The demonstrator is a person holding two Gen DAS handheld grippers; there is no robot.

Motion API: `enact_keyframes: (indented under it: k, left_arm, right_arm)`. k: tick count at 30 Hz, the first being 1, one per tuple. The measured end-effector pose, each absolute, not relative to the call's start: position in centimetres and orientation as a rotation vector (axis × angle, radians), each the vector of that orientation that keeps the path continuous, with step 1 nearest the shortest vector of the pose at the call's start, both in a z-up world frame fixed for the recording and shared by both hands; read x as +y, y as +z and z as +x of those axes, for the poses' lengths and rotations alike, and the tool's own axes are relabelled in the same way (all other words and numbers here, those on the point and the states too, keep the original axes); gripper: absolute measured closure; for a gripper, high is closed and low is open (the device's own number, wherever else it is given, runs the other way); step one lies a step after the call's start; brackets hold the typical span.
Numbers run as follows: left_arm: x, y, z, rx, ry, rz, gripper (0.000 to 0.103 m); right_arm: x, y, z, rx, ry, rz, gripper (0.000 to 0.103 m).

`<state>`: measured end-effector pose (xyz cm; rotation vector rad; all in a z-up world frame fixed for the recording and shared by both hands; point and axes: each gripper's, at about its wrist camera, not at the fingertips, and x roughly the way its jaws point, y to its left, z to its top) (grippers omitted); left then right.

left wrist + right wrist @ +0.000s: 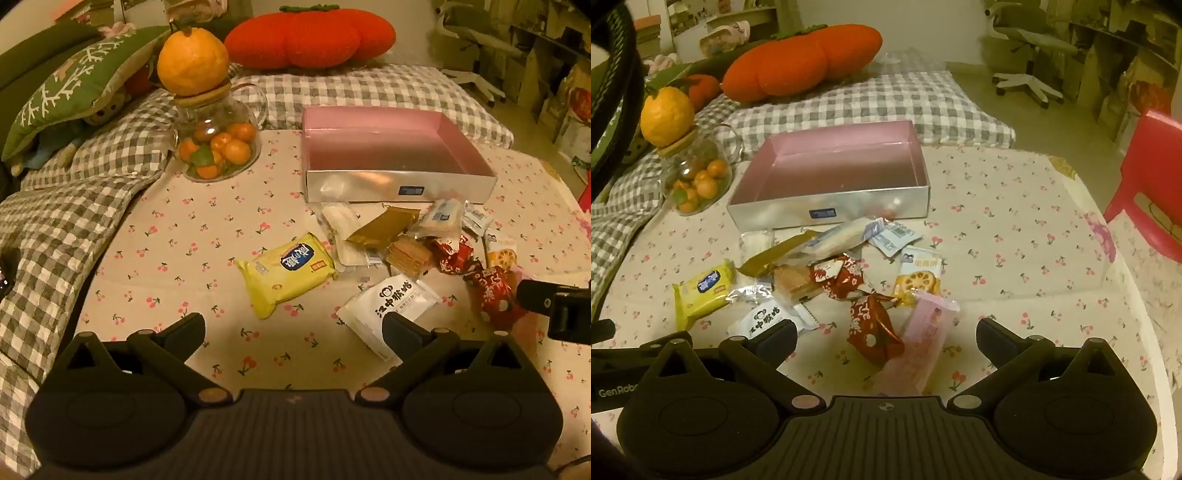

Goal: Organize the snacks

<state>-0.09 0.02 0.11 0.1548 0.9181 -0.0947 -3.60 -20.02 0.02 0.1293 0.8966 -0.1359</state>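
two grippers hang over a cherry-print tablecloth (177, 266), both tilted downward, both with jaws spread wide and nothing between them. a scatter of wrapped snacks lies just in front of an empty pink-lined box (388, 147), which sits further from the person than the pile.

the left gripper (293, 328) has a yellow biscuit packet (286, 273) almost straight ahead and slightly left, apart from the heap; its long axis runs diagonally, near-left to far-right. a white packet (388, 306) lies just ahead to its right, close to the right finger.

the right gripper (886, 332) has a pink packet (923, 343) lying between its fingers' line, long axis pointing roughly away from it, with a red wrapped sweet (871, 325) touching its left side.

each hand likely has its nearest snack directly ahead; the box lies beyond the pile for both.
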Motion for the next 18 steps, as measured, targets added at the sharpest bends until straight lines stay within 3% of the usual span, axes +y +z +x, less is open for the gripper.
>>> enact_keyframes:
  k: [18]
  left_arm:
    - [0.3,-0.2,-0.1,0.952,-0.100,0.144,0.000]
  right_arm:
    - [-19.2,-0.4,-3.9,0.897,-0.124,0.111,0.000]
